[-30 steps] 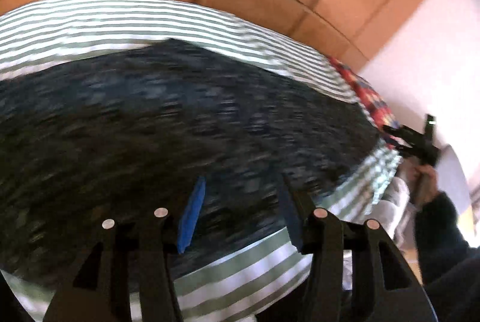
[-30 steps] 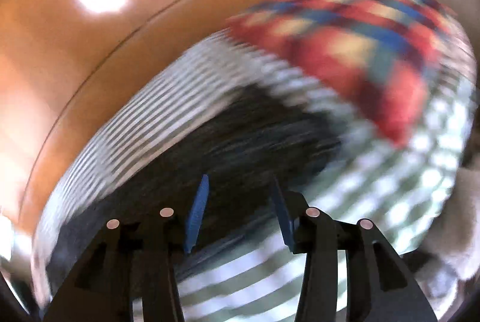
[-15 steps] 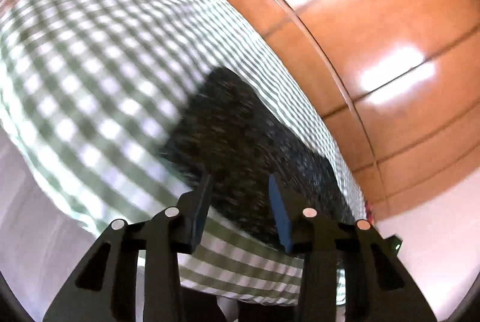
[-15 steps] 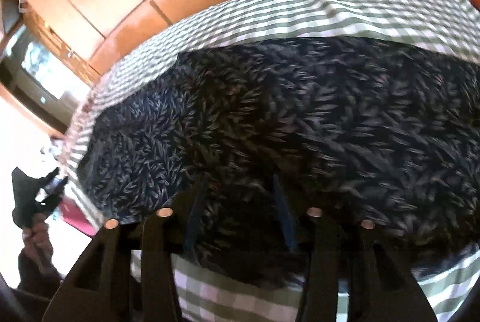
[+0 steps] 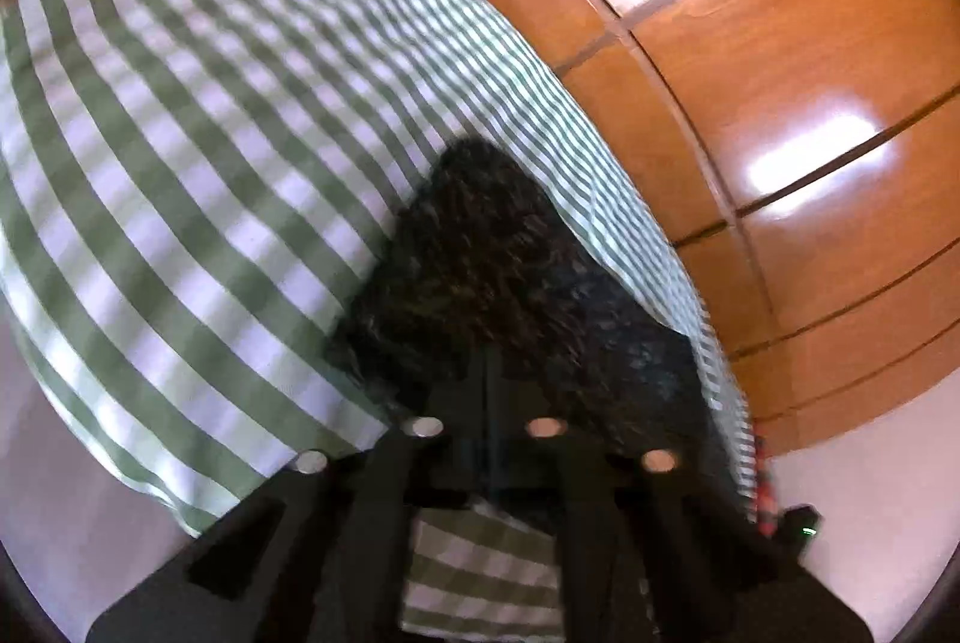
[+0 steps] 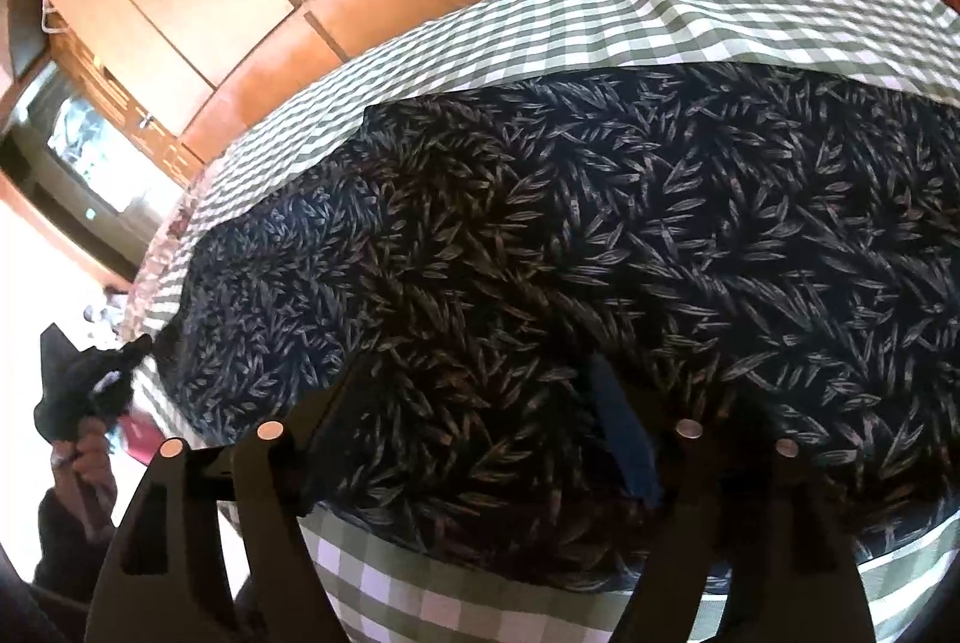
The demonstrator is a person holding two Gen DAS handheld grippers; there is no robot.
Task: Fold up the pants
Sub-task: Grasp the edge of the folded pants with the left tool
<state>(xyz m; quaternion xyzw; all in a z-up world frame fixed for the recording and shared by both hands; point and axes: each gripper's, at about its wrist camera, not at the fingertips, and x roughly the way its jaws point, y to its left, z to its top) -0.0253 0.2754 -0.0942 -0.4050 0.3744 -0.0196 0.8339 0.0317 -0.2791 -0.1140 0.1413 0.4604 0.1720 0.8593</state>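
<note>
While the pants [image 6: 600, 235] lie flat (checked cloth [image 5: 180, 163] beneath), left hand-held gripper [image 5: 486, 373] pinching their end, right hand-held gripper [image 6: 480, 403] spread over them

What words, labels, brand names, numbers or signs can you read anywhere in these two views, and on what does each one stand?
None can be read in either view.
pants: only a leaf print, no label showing.
checked bedcover: no writing.
wooden panels: bare.
dark screen: too small and blurred to tell.
</note>
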